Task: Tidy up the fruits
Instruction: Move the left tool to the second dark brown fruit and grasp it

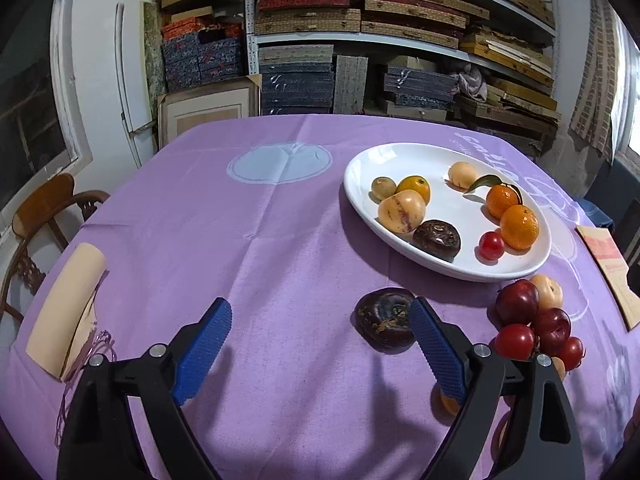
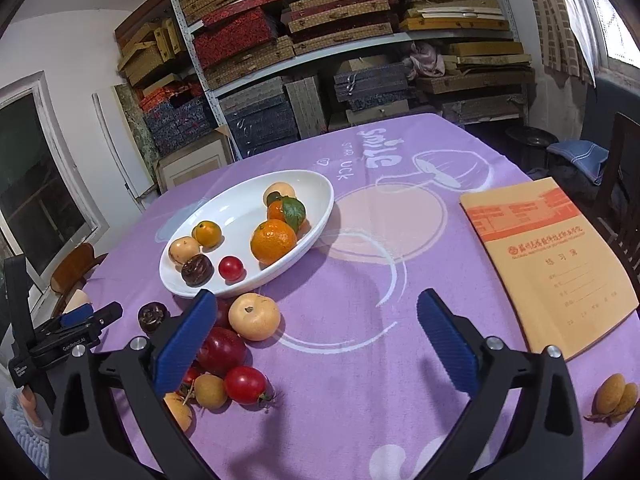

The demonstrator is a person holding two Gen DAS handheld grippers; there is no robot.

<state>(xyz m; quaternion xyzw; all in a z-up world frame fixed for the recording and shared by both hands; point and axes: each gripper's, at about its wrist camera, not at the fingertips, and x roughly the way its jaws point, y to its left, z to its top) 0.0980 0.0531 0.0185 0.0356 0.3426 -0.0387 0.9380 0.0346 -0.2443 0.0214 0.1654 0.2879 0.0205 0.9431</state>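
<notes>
Clearly, from my left wrist, my left gripper [image 1: 320, 344] stands with its jaws spread wide and nothing between the pads, only purple cloth on the bench [image 1: 240, 248]. A dark wrinkled fruit [image 1: 384, 322] lies on the cloth just beside my right-hand finger, whose tip covers part of its edge; I cannot tell whether they touch. Farther off sits the white plate [image 1: 360, 184], holding two oranges [image 1: 519, 226], a small red fruit [image 1: 491, 245], a second dark fruit [image 1: 437, 238], pale yellow ones and a greenish one. A cluster of red fruits [image 1: 532, 328] lies on the cloth near the plate's near rim; my finger's black arm hides its lower part, and an orange bit under that arm is too covered to name. At the left edge, a pale roll [image 1: 66, 308] is cut off.

Next, from my right wrist, my right gripper [image 2: 320, 340] is likewise released, jaws wide apart over bare cloth. My left-hand finger overlaps the loose pile: a pale round fruit [image 2: 254, 316], a dark red one [image 2: 224, 350], a red tomato-like one [image 2: 245, 385], smaller tan ones partly hidden. The plate [image 2: 312, 220] lies beyond them. A lone dark fruit [image 2: 152, 316] sits by the other gripper, seen small at the left. An orange notebook [image 2: 552, 264] lies to the right, and two tan fruits [image 2: 616, 396] sit near the frame edge, blurred.
</notes>
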